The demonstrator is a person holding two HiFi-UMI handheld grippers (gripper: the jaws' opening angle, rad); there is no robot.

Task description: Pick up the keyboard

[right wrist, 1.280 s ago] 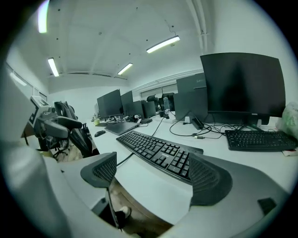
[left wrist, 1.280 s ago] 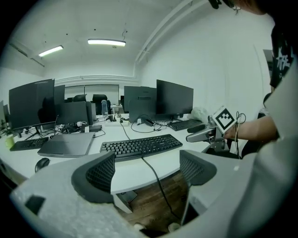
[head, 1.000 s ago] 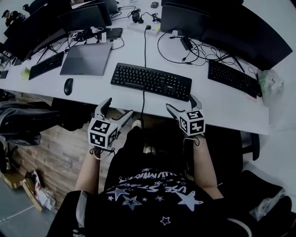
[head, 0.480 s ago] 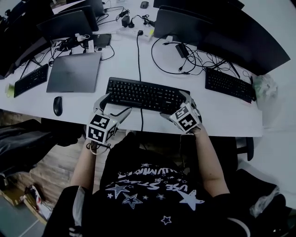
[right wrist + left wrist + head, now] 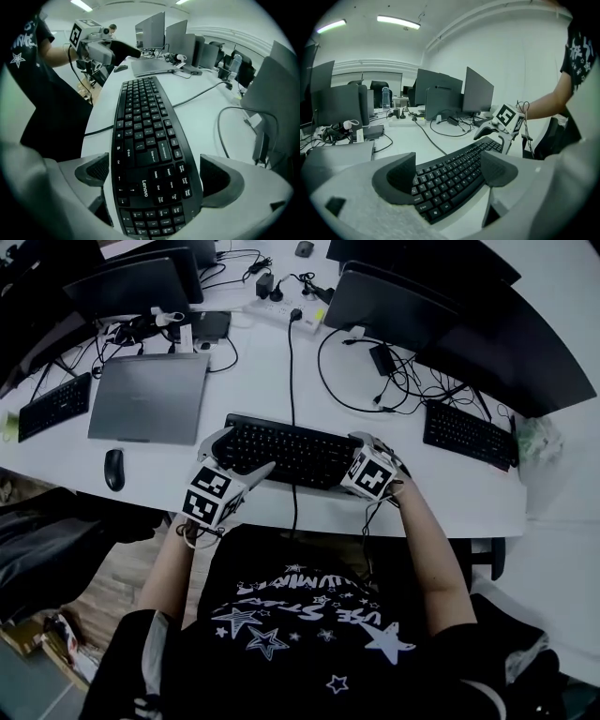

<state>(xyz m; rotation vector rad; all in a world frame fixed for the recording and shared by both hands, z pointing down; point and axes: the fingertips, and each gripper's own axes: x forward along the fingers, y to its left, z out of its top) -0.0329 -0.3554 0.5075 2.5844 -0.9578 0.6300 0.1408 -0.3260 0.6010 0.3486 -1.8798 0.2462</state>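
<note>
The black keyboard [image 5: 292,451] lies flat on the white desk [image 5: 441,493] near its front edge, right in front of the person. Its long axis runs roughly from ten o'clock to four o'clock, and "Lenovo" is printed among the keys at its right end. The left gripper [image 5: 449,169] stands open around the left end. The right gripper [image 5: 157,174] has just been opening its jaws, which flank the right end with clear gaps. A closed laptop [image 5: 150,397] sits at ten o'clock of the keyboard.

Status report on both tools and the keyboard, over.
Left tool open around left end of keyboard. Right tool just opening wider, right end between jaws, ungripped. Cable runs under keyboard.
</note>
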